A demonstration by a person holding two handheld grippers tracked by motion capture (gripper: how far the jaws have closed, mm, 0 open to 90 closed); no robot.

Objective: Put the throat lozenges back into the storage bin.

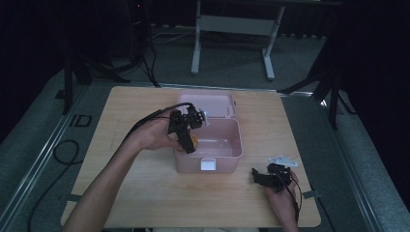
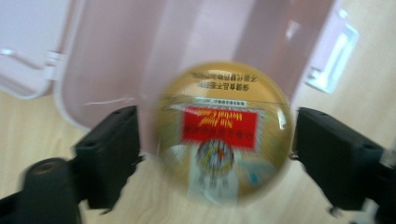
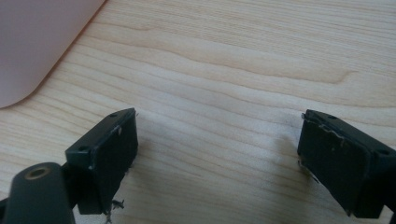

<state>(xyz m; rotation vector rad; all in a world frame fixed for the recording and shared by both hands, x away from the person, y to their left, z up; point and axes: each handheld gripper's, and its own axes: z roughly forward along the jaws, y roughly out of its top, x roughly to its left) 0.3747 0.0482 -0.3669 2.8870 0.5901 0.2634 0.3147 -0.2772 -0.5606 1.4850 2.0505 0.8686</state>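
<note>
A round golden ball with a red label (image 2: 224, 135) sits between the jaws of my left gripper (image 2: 217, 154), blurred. There is a gap at the left pad (image 2: 116, 149), and the right pad (image 2: 327, 158) stands at the ball's edge, so the jaws are open around it. In the high view the left gripper (image 1: 189, 146) points down over the left wall of an open pink box (image 1: 227, 155), with the ball (image 1: 194, 140) a yellow spot at its tips. My right gripper (image 3: 217, 158) is open over bare wood with nothing between its fingers.
The box's lid (image 1: 205, 104) lies folded back behind it, and a white latch (image 1: 208, 164) sits on its front wall. The right gripper (image 1: 258, 176) rests near the front right of the wooden table (image 1: 135, 183). A corner of the pink box (image 3: 32, 42) lies close by.
</note>
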